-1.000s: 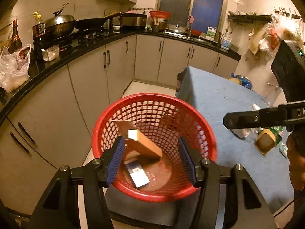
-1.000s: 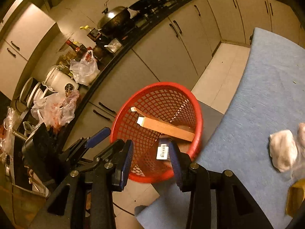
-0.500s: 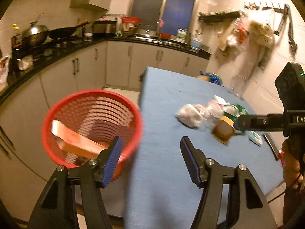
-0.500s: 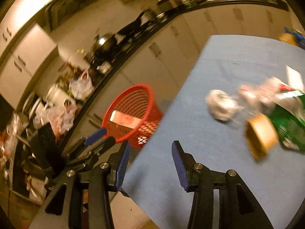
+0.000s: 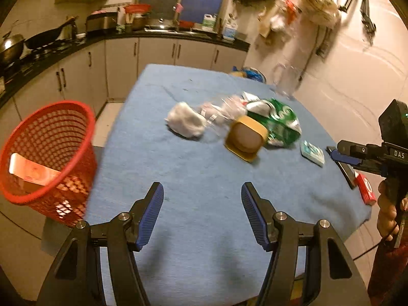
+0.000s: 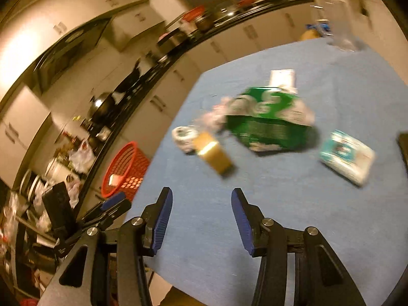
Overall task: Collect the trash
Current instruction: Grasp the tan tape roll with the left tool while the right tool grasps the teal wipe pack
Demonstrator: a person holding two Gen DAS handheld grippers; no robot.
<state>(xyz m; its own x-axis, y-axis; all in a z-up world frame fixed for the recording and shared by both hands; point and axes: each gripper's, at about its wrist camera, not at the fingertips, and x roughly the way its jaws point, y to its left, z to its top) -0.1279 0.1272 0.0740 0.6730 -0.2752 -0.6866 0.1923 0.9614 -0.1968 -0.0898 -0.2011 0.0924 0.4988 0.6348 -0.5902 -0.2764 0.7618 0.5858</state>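
Trash lies on the blue-covered table: a yellow-brown cup on its side, a crumpled green bag, a white wad, clear plastic wrap and a teal packet. The red basket stands off the table's left edge with a cardboard piece in it. My left gripper is open and empty above the table's near part. My right gripper is open and empty, short of the cup, green bag and teal packet. The basket is at its left.
A red box and a dark flat item lie at the table's right edge. Kitchen counters with pans run along the left and back. A clear jug stands at the table's far right corner. The wall is on the right.
Both grippers have swung from above the red basket to over the table and now face the trash pile. Both stay open and empty.
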